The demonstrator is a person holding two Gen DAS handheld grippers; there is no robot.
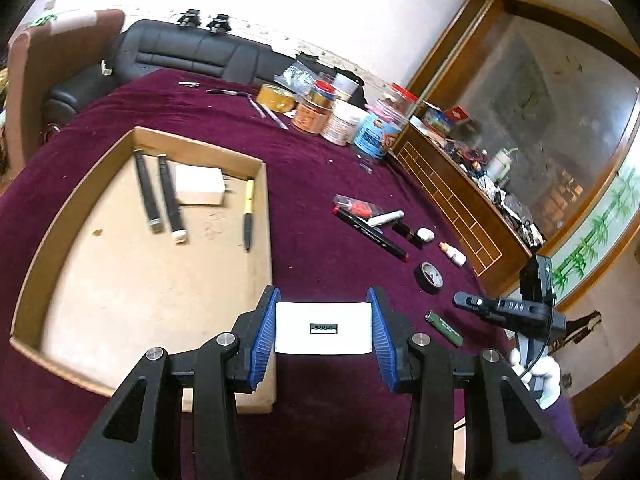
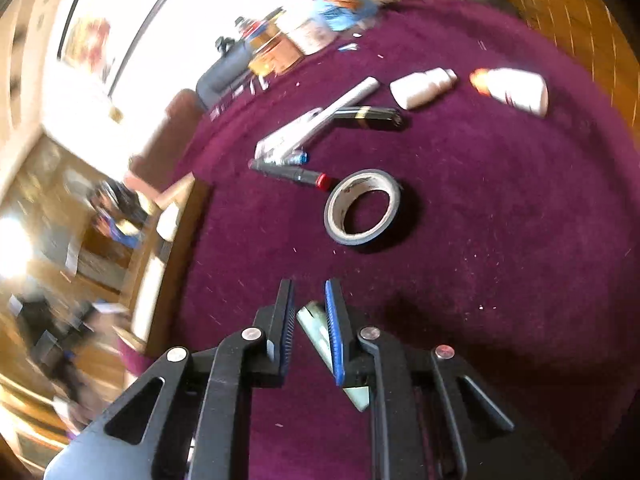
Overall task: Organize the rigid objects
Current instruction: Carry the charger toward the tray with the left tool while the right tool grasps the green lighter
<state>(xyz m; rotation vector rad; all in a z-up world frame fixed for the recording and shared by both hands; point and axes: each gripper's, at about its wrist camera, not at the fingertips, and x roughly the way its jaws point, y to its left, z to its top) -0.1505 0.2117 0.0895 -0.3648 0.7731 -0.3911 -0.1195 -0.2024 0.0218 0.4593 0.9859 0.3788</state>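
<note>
My left gripper [image 1: 324, 296] is shut on a white charger block [image 1: 324, 328] with a small port facing me. I hold it above the near right corner of a cardboard tray [image 1: 264, 200]. In the tray lie two black sticks [image 1: 148, 196], a white box [image 1: 200, 184] and a yellow pen [image 1: 249, 212]. My right gripper [image 1: 466, 301] [image 2: 310, 284] hovers over a green lighter [image 1: 445, 327] [image 2: 314, 320]. Its jaws stand nearly together and pinch nothing. The lighter lies on the cloth and runs under the right finger.
Loose on the purple cloth lie a tape roll [image 2: 362, 180], a black marker with red ends [image 1: 372, 236] and white bottles [image 2: 422, 88]. Jars and tins [image 1: 344, 120] crowd the far edge. A wooden cabinet [image 1: 460, 208] borders the right side. A gloved hand [image 1: 540, 372] holds the right gripper.
</note>
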